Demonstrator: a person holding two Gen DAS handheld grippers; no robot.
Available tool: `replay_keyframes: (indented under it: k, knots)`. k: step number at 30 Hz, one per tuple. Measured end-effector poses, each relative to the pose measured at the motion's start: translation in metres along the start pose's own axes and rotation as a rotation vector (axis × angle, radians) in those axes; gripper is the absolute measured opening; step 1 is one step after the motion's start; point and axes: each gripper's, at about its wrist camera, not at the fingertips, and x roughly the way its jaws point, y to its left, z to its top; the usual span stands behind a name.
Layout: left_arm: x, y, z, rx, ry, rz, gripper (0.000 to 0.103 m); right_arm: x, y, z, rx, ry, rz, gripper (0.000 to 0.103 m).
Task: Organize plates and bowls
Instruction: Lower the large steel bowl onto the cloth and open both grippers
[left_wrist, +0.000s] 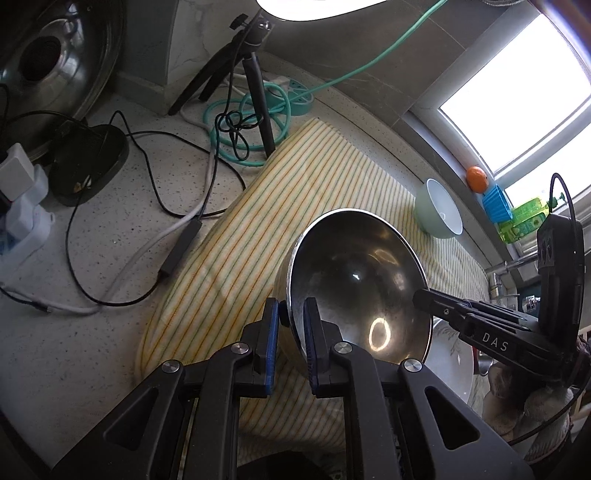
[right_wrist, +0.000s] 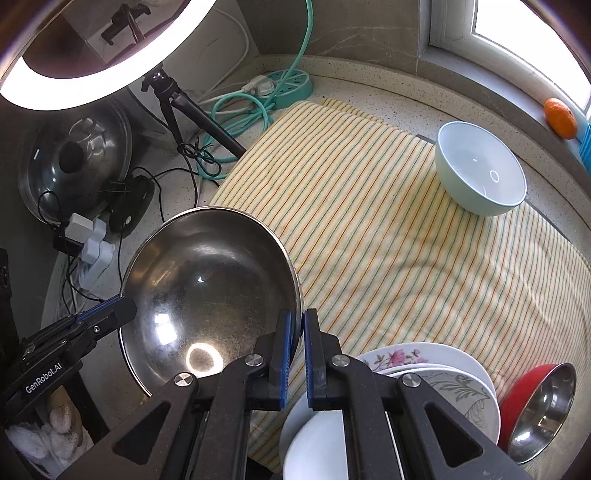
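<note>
Steel bowl (right_wrist: 207, 291) hangs between my two tongs, tilted, above the striped cloth (right_wrist: 388, 240). My left gripper (left_wrist: 291, 325) pinches the rim on one side; my right gripper (right_wrist: 298, 332) pinches the opposite rim, pads pressed on thin metal. Neither hand is nearer: the bowl spans both. Pale green bowl (right_wrist: 480, 170) sits upright at the cloth's far corner, well apart, ahead and to the right of my right tongs. Plate stack (right_wrist: 436, 365) lies just below that gripper. Probable next placement: onto the cloth.
</note>
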Motion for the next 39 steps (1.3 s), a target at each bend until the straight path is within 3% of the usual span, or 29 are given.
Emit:
replay_keyframes:
  k: [7,26,35,39]
  knots:
    - [0.007,0.014,-0.006,-0.004,0.025,0.008,0.011,0.016,0.002,-0.015,0.042,0.024,0.030,0.007]
    - [0.024,0.029,-0.013,-0.026,0.069,-0.013,0.011,0.014,0.000,-0.033,0.159,-0.050,0.084,0.008]
    - [0.006,0.030,-0.009,-0.017,0.020,-0.002,0.011,0.009,0.000,-0.034,0.157,-0.059,0.103,0.009]
    - [-0.001,0.031,-0.009,-0.021,0.005,-0.001,0.011,0.004,-0.004,-0.034,0.170,-0.075,0.106,0.017]
